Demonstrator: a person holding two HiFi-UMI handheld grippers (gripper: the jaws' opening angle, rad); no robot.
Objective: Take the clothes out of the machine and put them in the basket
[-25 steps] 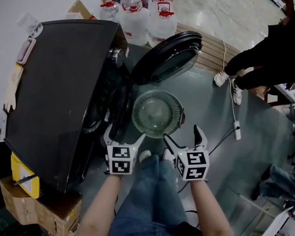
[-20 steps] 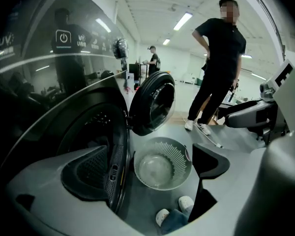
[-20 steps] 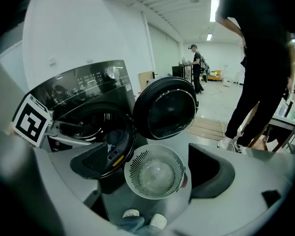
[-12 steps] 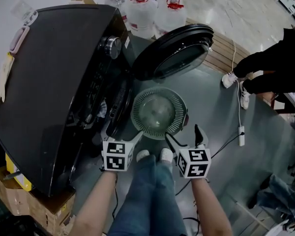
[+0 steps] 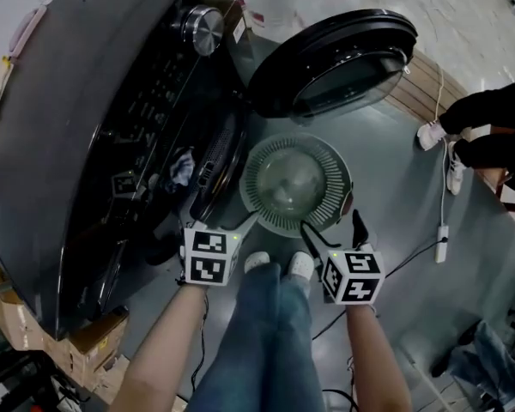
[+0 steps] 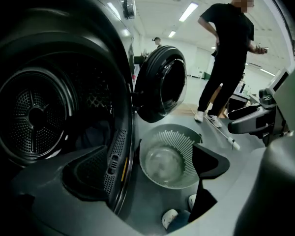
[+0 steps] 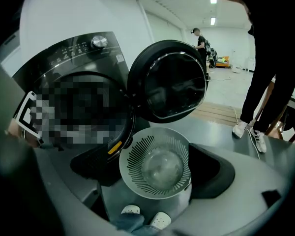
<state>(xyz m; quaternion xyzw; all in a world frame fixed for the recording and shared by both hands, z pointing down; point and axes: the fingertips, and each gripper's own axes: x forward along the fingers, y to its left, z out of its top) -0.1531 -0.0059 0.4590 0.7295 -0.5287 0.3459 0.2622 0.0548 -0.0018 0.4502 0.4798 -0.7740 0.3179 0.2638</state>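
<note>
We record: one dark front-loading machine (image 5: pixel 86 118), standing at the left; its round door (image 5: pixel 335 63), swung wide open to the right of the opening; one grey slotted basket (image 5: pixel 296 183), on the floor just before the opening and below the door; clothes (image 6: pixel 96 134), a dark bundle lying low inside the drum; left claw (image 5: pixel 219 226) and right claw (image 5: pixel 330 226), side by side at the basket's near rim, jaws spread wide, each gripping nothing.
</note>
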